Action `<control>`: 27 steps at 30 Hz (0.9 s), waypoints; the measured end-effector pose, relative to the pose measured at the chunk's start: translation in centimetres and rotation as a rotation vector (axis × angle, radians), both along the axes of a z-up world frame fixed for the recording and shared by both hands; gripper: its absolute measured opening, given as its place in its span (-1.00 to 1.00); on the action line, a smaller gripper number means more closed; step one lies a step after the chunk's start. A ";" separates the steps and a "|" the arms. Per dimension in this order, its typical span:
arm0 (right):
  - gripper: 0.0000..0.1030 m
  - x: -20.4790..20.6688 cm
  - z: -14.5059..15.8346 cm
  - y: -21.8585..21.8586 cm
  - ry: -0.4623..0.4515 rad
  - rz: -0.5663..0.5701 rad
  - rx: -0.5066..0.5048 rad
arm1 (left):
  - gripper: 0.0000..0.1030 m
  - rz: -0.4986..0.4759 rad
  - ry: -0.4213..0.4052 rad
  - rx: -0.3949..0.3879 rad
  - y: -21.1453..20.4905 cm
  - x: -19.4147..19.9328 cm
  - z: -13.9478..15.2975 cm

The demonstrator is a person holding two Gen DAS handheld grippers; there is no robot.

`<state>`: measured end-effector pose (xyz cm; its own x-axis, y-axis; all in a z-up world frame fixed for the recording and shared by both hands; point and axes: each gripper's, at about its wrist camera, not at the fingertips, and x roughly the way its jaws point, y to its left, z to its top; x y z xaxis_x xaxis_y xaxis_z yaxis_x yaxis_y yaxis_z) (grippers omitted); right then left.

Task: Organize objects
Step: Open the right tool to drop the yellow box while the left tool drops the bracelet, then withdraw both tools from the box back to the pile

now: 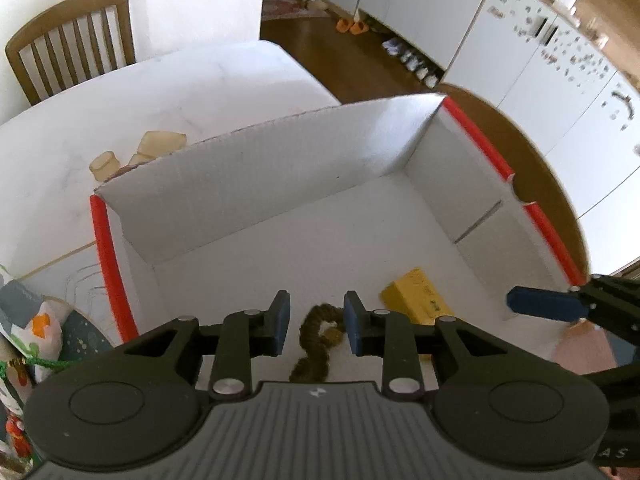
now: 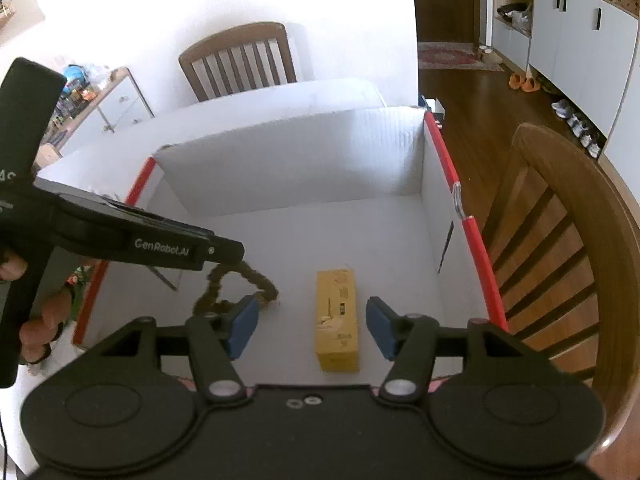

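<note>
Nearest to us, at the bottom of the left wrist view, our left gripper (image 1: 316,322) hangs with its blue pads apart and nothing between them, above a twisted olive-brown rope (image 1: 316,340) that curls on the floor of the white box (image 1: 280,168). In the right wrist view our right gripper (image 2: 312,326) is likewise spread wide, with the yellow carton (image 2: 337,316) lying flat on the box floor in the gap between its pads. That carton is a long rectangular pack with small dark print on its top face. The rope lies just left of it, loosely looped. Red strips edge the box's side walls. Beyond the box, on the white worktop (image 1: 160,92) in the upper left, sit pale translucent containers (image 1: 138,152), and a wooden chair (image 1: 72,40) stands behind.
</note>
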<state>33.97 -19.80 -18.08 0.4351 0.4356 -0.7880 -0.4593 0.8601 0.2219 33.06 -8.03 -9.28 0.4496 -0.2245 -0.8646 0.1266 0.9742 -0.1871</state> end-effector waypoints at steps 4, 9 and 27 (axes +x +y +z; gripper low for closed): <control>0.18 -0.9 1.2 -0.2 -0.026 0.009 0.013 | -0.46 0.000 -0.040 -0.031 0.8 -1.9 1.7; 0.21 -2.3 2.6 -0.1 -0.056 0.020 0.035 | -0.46 0.014 -0.102 -0.025 2.1 -4.8 3.6; 0.63 -8.3 6.1 4.2 -0.149 0.024 0.100 | 0.62 0.072 -0.297 -0.053 9.9 -14.2 8.3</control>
<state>25.68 -15.65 -11.95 0.5327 0.5201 -0.6677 -0.5136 0.8257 0.2334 18.87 1.86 -1.00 0.6969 -0.2240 -0.6813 0.1140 0.9725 -0.2031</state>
